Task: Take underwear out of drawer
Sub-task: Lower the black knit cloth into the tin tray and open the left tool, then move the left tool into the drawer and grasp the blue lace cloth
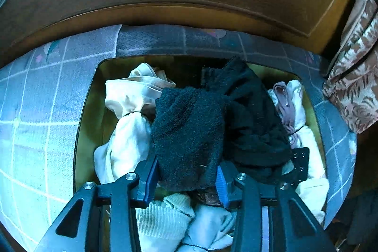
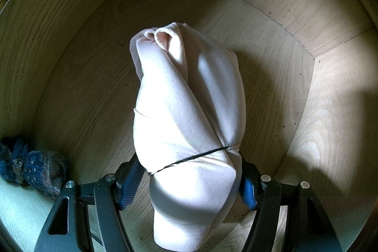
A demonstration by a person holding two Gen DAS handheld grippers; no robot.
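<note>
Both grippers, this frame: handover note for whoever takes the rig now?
Left gripper: black fuzzy garment between its pads, above the full drawer; whether the pads press it is unclear.
Right gripper: shut on a cream bundle tied with a black band, held over a nearly bare wooden compartment; a blue knotted item lies in its corner.
Done: two pieces picked out.
Left: cream and pale pieces remain in the drawer; neither held piece is set down.
</note>
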